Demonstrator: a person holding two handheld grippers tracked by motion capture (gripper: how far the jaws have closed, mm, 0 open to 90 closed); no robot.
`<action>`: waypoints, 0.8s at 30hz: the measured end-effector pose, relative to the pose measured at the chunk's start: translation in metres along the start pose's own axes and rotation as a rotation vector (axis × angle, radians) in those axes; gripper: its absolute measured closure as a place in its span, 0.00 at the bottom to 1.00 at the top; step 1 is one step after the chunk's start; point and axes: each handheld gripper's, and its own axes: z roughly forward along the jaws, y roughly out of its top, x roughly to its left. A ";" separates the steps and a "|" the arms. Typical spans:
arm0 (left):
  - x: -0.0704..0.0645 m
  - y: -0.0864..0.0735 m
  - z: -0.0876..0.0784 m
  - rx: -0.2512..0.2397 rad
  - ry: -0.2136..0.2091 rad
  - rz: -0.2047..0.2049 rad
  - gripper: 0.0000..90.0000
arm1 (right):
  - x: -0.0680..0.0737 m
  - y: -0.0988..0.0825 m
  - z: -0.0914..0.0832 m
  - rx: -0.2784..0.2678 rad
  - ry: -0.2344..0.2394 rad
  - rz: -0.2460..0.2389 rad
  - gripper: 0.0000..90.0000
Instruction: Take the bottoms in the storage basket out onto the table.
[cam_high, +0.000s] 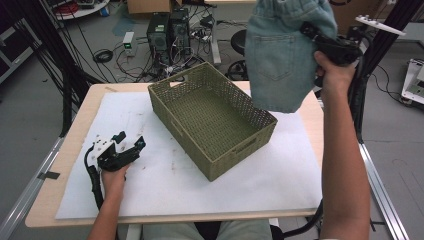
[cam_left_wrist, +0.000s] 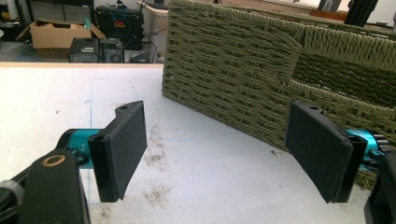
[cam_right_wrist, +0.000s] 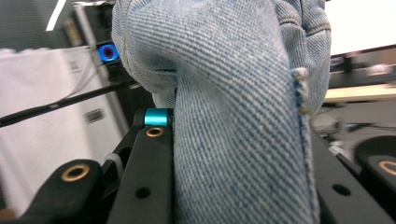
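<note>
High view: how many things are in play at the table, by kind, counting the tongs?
Woven baskets: 1, olive basket
Denim garments: 1, jeans, held up in the right tongs
Tongs: 2, left tongs open over the table
Total: 4

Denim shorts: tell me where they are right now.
In the high view the denim shorts hang in the air at upper right, clamped in the right gripper, above the far right corner of the woven basket.

High view above table; left gripper view low, near the shared basket (cam_high: 212, 125).
</note>
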 end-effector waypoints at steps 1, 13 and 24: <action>0.000 0.000 0.000 0.001 0.000 0.001 0.23 | -0.006 0.001 -0.009 -0.006 -0.029 -0.004 0.79; 0.000 0.000 0.000 0.003 0.005 -0.001 0.23 | -0.042 -0.043 -0.058 0.122 -0.171 0.003 0.79; 0.000 0.000 0.000 0.003 0.003 0.002 0.23 | -0.063 -0.129 -0.046 0.355 -0.246 0.021 0.78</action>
